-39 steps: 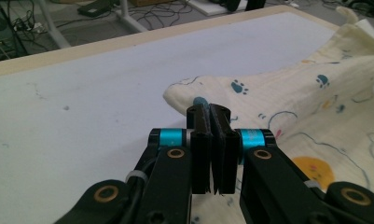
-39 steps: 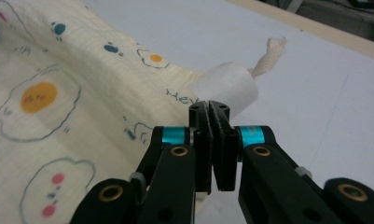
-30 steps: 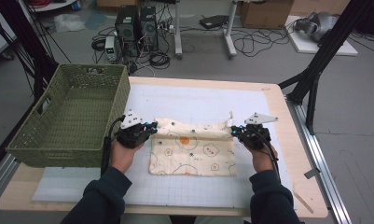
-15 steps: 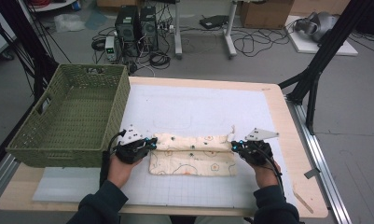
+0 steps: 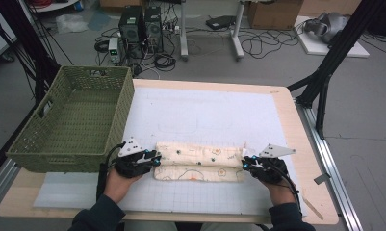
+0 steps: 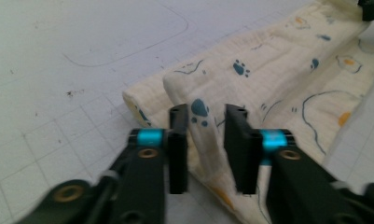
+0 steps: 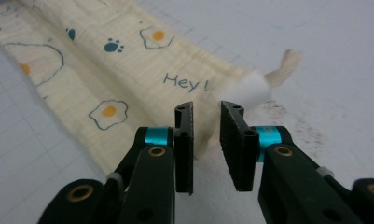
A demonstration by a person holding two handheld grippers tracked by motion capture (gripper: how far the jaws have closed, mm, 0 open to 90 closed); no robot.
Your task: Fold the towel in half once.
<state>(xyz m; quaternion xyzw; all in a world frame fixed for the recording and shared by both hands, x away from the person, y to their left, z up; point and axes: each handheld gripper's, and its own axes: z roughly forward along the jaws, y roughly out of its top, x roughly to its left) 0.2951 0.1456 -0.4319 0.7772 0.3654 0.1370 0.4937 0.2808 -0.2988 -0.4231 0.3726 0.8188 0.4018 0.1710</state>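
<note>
**Cloth folded into a strip, both grippers letting go**

The cream printed cloth (image 5: 200,163) lies as a long folded strip on the white mat (image 5: 205,115), near the table's front edge. The left gripper (image 6: 207,140) sits at its left end – jaws have just been opening, a raised fold between them but not pinched. The right gripper (image 7: 206,140) is at the right end, jaws likewise just parted, pads clear of the cloth. A green basket (image 5: 70,120) stands to the left.

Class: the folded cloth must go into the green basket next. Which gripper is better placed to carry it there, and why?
Probably the left gripper. It sits at the end of the folded cream printed cloth nearest the green woven basket, its jaws just opened with a fold between them. The right gripper is at the far end.
</note>
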